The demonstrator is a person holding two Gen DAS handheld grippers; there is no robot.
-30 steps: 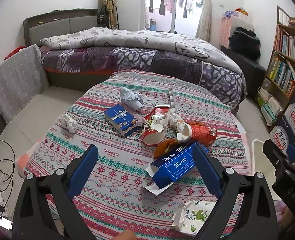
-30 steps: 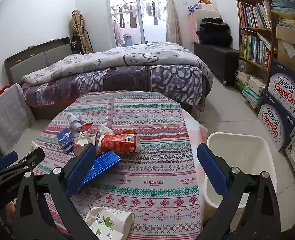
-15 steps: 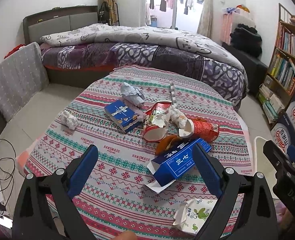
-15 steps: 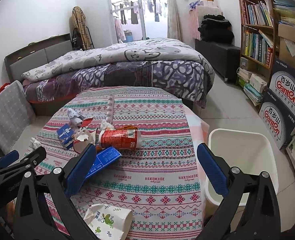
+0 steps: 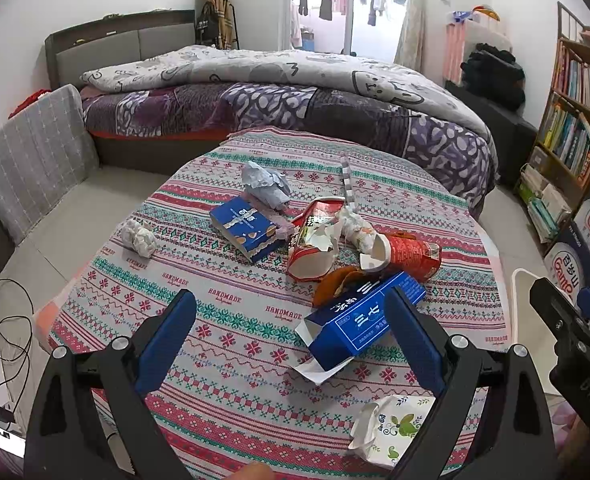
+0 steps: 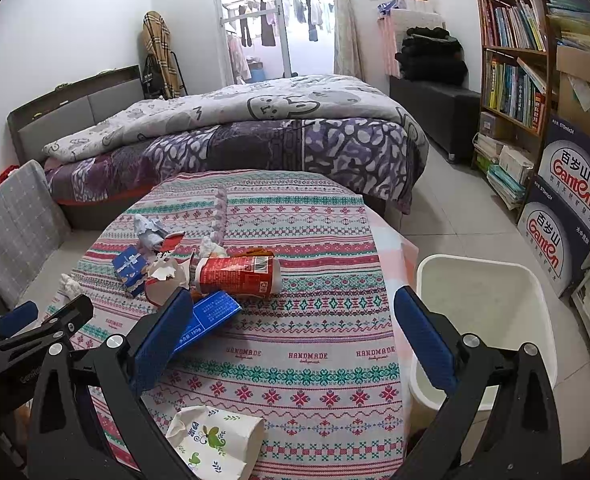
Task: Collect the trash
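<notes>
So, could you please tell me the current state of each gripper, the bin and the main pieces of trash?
left gripper: open, empty
right gripper: open, empty
white bin: upright, looks empty
red can: on its side
long blue box: end flap open
red paper cup: torn, lying down

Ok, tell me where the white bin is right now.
The white bin stands on the floor just off the table's right edge in the right wrist view, behind the right gripper's right finger and near the Ganten boxes.
</notes>
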